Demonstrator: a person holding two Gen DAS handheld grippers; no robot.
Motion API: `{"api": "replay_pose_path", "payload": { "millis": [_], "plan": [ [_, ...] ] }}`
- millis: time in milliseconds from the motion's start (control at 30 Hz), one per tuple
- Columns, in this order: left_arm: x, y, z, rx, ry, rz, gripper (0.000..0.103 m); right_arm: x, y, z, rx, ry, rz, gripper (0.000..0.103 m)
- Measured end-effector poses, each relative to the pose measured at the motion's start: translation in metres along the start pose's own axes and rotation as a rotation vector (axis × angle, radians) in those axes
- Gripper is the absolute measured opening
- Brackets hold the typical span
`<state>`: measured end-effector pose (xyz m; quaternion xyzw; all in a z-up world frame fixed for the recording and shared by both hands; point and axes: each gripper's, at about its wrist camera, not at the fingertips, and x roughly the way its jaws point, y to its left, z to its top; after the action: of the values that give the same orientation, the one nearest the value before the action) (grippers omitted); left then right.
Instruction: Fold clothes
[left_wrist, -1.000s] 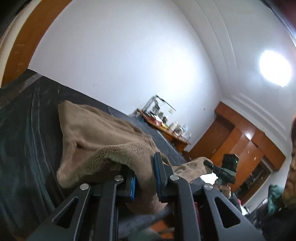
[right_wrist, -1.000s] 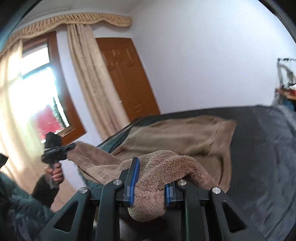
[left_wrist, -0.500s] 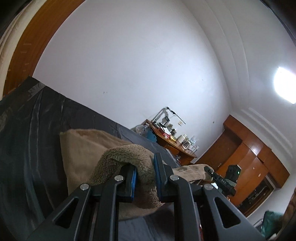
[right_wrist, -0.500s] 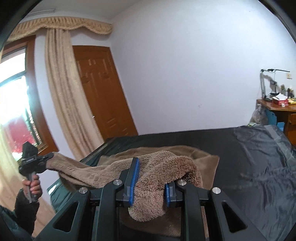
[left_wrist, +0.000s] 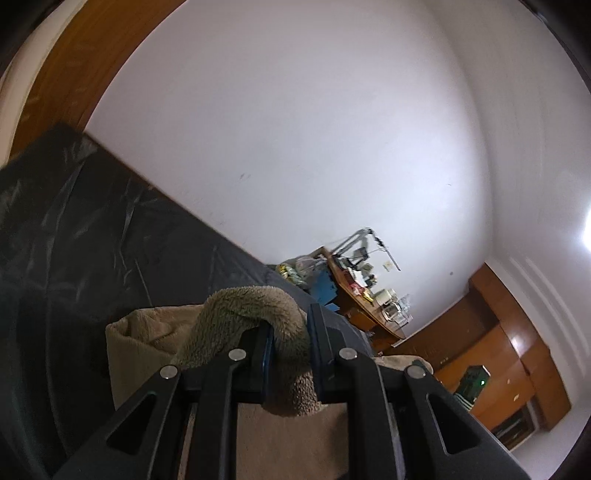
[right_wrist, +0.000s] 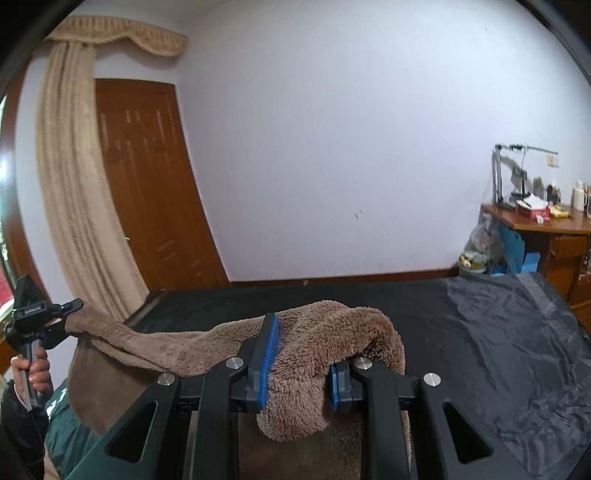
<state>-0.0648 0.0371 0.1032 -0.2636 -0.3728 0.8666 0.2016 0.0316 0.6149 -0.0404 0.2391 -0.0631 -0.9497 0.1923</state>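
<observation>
A brown fleece garment (right_wrist: 177, 350) stretches between both grippers above the black-covered bed (right_wrist: 498, 332). My right gripper (right_wrist: 301, 365) is shut on a thick fold of it, and fleece bulges over and below the blue pads. At the far left a hand (right_wrist: 35, 369) holds my left gripper (right_wrist: 75, 314), shut on the garment's other end. From the span, cloth hangs down. In the left wrist view my left gripper (left_wrist: 290, 354) pinches a fleece roll (left_wrist: 243, 306), with more garment (left_wrist: 140, 332) beyond on the bed (left_wrist: 92, 229).
A wooden door (right_wrist: 147, 184) and a beige curtain (right_wrist: 74, 184) stand at the left past the bed. At the right is a cluttered wooden desk (right_wrist: 535, 225) with bags beside it. Wooden wardrobes (left_wrist: 517, 350) line the far wall in the left wrist view.
Both grippers stayed shut on the garment and drew it back and up. Much less of it lies spread on the bed beyond, and more bare black cover shows.
</observation>
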Motion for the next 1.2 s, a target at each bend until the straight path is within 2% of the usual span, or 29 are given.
{"api": "replay_pose_path", "payload": {
  "millis": [133, 400, 567, 733, 833, 867, 900, 933, 967, 1000, 1033, 1100, 1200],
  "plan": [
    [0.037, 0.028, 0.010, -0.038, 0.024, 0.045, 0.019, 0.045, -0.009, 0.008, 0.022, 0.048, -0.033, 0.025],
    [0.100, 0.077, 0.013, -0.085, 0.085, 0.160, 0.019, 0.119, -0.036, -0.010, 0.060, 0.201, -0.085, 0.025],
    [0.125, 0.105, 0.003, -0.145, 0.153, 0.257, 0.019, 0.151, -0.051, -0.025, 0.093, 0.325, -0.101, 0.026],
    [0.133, 0.108, -0.003, -0.145, 0.201, 0.289, 0.020, 0.168, -0.069, -0.031, 0.149, 0.396, -0.080, 0.028],
    [0.135, 0.109, -0.002, -0.169, 0.221, 0.275, 0.031, 0.164, -0.069, -0.030, 0.144, 0.398, -0.075, 0.033],
    [0.133, 0.110, -0.002, -0.190, 0.226, 0.255, 0.042, 0.162, -0.069, -0.029, 0.142, 0.396, -0.070, 0.035],
    [0.130, 0.110, -0.001, -0.217, 0.224, 0.231, 0.054, 0.160, -0.068, -0.027, 0.149, 0.390, -0.054, 0.048],
    [0.122, 0.106, 0.002, -0.232, 0.208, 0.223, 0.062, 0.156, -0.067, -0.025, 0.156, 0.383, -0.041, 0.061],
    [0.113, 0.103, 0.004, -0.246, 0.192, 0.215, 0.077, 0.150, -0.068, -0.023, 0.168, 0.368, -0.033, 0.065],
    [0.102, 0.098, 0.007, -0.251, 0.154, 0.218, 0.085, 0.144, -0.067, -0.020, 0.176, 0.353, -0.027, 0.069],
    [0.088, 0.093, 0.010, -0.245, 0.109, 0.230, 0.085, 0.136, -0.064, -0.016, 0.173, 0.335, -0.024, 0.069],
    [0.069, 0.082, 0.014, -0.224, 0.071, 0.215, 0.085, 0.120, -0.061, -0.009, 0.157, 0.299, -0.002, 0.069],
    [0.051, 0.066, 0.013, -0.177, 0.052, 0.202, 0.085, 0.100, -0.054, 0.000, 0.119, 0.266, 0.007, 0.069]
  ]
}}
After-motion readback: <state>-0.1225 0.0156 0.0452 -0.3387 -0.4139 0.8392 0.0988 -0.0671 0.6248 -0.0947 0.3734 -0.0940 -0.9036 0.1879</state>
